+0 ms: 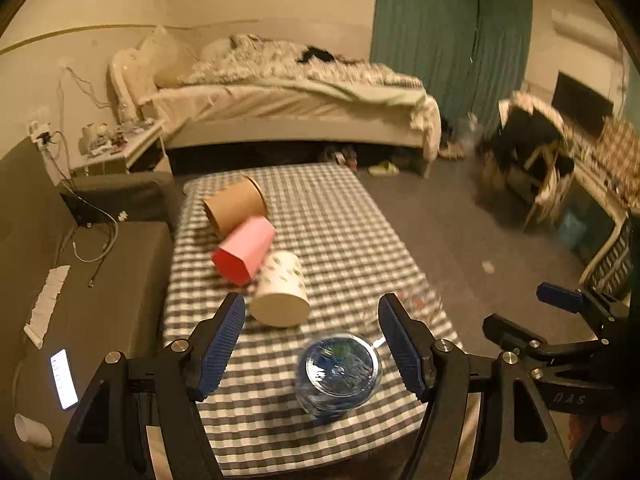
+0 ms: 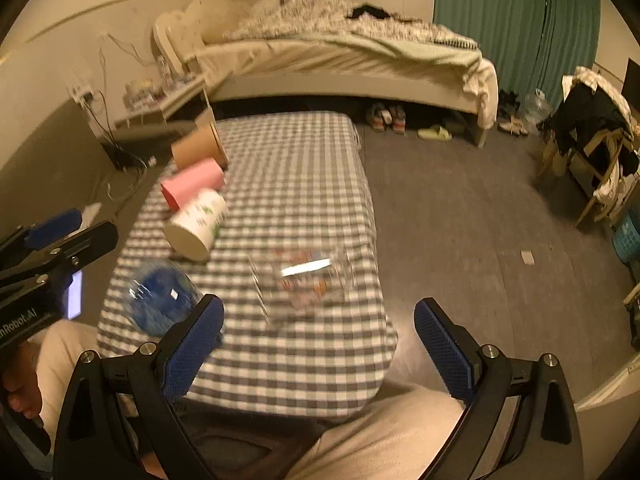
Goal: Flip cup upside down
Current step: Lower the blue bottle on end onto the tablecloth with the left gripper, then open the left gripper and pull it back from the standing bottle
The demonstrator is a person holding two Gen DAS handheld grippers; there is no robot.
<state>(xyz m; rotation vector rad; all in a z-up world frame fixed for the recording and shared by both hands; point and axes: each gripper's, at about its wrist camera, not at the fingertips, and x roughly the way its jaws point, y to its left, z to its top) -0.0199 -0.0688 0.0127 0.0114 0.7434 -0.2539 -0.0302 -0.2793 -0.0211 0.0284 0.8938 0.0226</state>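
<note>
Several cups stand on the checkered table [image 1: 332, 216], [image 2: 296, 184]. A brown paper cup [image 1: 236, 205], [image 2: 198, 147], a pink cup [image 1: 245, 249], [image 2: 192, 184] and a white printed cup [image 1: 281, 290], [image 2: 197, 223] all show their flat bases up. A blue-tinted clear cup [image 1: 339, 372], [image 2: 160, 300] is near the front. A clear glass with printed figures [image 2: 304, 282] stands at the front right, blurred. My left gripper [image 1: 312, 344] is open above the blue cup, empty. My right gripper [image 2: 320, 344] is open and empty, just short of the clear glass.
A dark sofa [image 1: 100, 280] with a lit phone [image 1: 64, 378] and cables lies left of the table. A bed [image 1: 280, 96] is behind, a chair with clothes [image 1: 532, 148] at right. The person's legs [image 2: 380, 436] are at the table's front edge.
</note>
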